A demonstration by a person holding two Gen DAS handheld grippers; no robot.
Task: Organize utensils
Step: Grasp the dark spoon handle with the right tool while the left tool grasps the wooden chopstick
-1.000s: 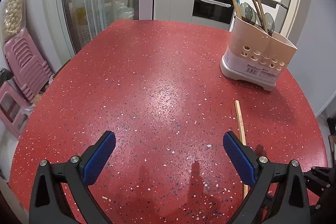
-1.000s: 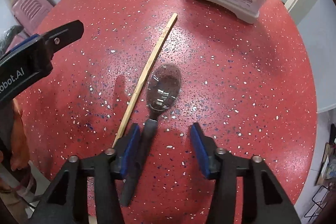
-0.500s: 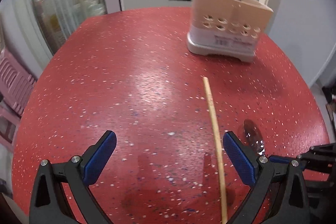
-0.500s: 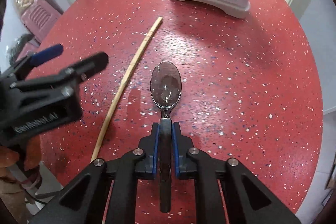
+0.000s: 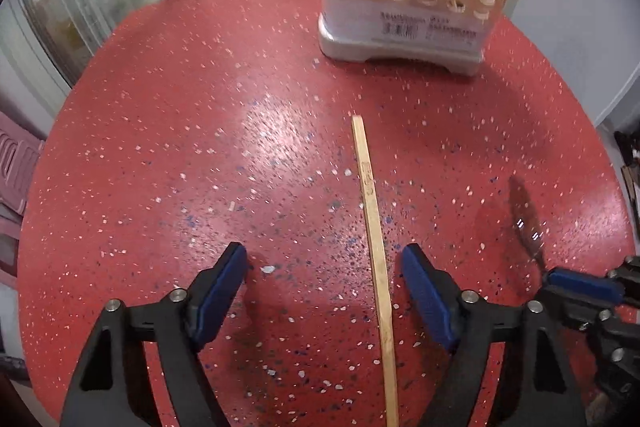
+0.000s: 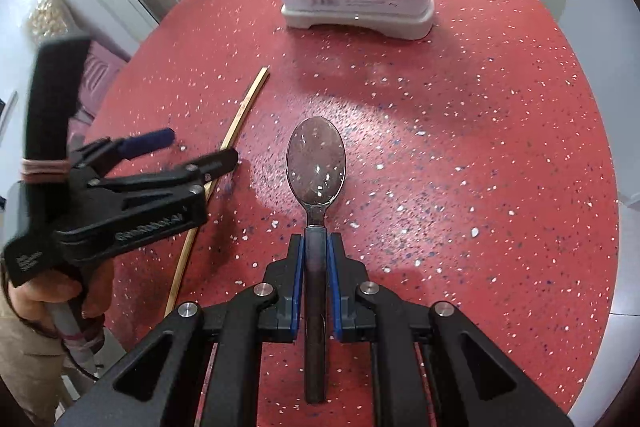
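The spoon [image 6: 316, 163] is clamped by its handle in my right fingers [image 6: 316, 267]; my left fingers [image 5: 320, 291] stand wide astride the chopstick [image 5: 374, 227] lying on the counter [image 5: 180, 147].

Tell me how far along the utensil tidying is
Partly done: the holder at the table's far side already has utensils in it. In hand: the right gripper is shut on the spoon. Left: the chopstick lies on the table between the open left gripper's fingers, ungripped.
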